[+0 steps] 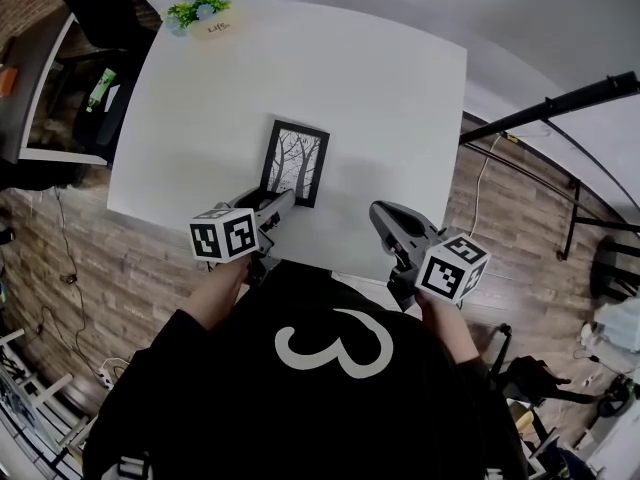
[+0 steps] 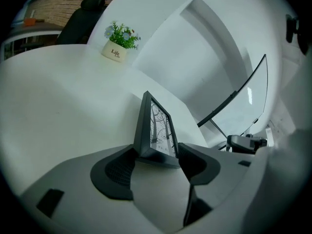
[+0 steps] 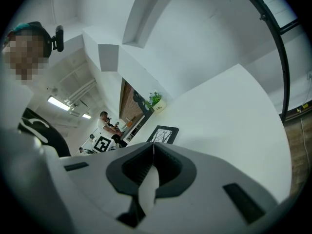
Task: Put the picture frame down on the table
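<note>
- The left gripper (image 2: pixel 157 155) is released: its jaws stand wide apart. The near short edge of the picture frame (image 1: pixel 296 163) sits in the gap between the dark ribbed pads (image 2: pixel 114 172), and I cannot tell whether the pads touch it.
- The right gripper (image 3: pixel 154 149) is clenched, its two jaws meeting along one line with nothing between them. In the head view it hangs at the lower right, over the table's near edge and well apart from the picture frame.
- Each gripper carries a marker cube, the left cube (image 1: pixel 223 236) and the right cube (image 1: pixel 452 266), low in the head view.
- The white table (image 1: pixel 390 88) fills the upper middle of the head view.
- A brown plank-patterned floor (image 1: pixel 70 258) shows to its left and right.
- The person's black top with a white "3" (image 1: pixel 330 348) takes up the bottom centre.
- A black pole (image 1: pixel 560 108) slants across the upper right.
- The picture frame lies flat on the table at the centre of the head view, close to the near edge. It has a black border and holds a print of bare trees.
- A small potted plant (image 1: pixel 207 3) with blue flowers stands at the table's far corner, upper left.
</note>
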`<control>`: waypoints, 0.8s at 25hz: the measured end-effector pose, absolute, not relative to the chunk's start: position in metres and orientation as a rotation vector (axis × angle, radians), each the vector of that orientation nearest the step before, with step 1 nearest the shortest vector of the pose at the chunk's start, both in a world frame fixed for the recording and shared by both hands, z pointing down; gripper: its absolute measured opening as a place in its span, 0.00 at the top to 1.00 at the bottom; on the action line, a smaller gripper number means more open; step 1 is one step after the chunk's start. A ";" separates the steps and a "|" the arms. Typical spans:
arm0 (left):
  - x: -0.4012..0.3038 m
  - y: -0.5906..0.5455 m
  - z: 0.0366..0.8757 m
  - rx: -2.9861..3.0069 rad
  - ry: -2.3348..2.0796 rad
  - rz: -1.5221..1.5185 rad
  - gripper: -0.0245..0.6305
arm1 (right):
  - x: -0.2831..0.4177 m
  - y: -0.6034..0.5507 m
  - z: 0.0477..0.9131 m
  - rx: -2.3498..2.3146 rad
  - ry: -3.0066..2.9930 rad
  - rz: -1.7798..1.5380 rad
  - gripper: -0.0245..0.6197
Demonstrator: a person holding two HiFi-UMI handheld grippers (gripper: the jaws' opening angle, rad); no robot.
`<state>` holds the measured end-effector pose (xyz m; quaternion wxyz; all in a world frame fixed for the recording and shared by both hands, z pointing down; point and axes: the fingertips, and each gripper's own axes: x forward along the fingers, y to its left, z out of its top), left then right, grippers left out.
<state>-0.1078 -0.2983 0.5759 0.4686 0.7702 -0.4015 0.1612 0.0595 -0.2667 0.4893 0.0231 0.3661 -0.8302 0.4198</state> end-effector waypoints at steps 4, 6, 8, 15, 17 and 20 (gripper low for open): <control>-0.106 -0.295 0.577 1.928 -1.010 0.461 0.52 | 0.056 -0.260 0.493 1.116 -2.566 1.313 0.93; -0.106 -0.296 0.577 1.938 -1.023 0.480 0.51 | 0.053 -0.258 0.495 1.104 -2.565 1.316 0.93; -0.109 -0.297 0.576 1.950 -1.056 0.501 0.49 | 0.051 -0.255 0.498 1.091 -2.555 1.314 0.93; -0.114 -0.290 0.563 1.998 -1.102 0.503 0.48 | 0.045 -0.241 0.501 1.043 -2.564 1.314 0.93; -0.116 -0.287 0.557 1.999 -1.096 0.478 0.49 | 0.043 -0.239 0.500 1.031 -2.565 1.310 0.93; -0.119 -0.283 0.543 2.012 -1.095 0.432 0.49 | 0.043 -0.238 0.496 1.032 -2.570 1.276 0.93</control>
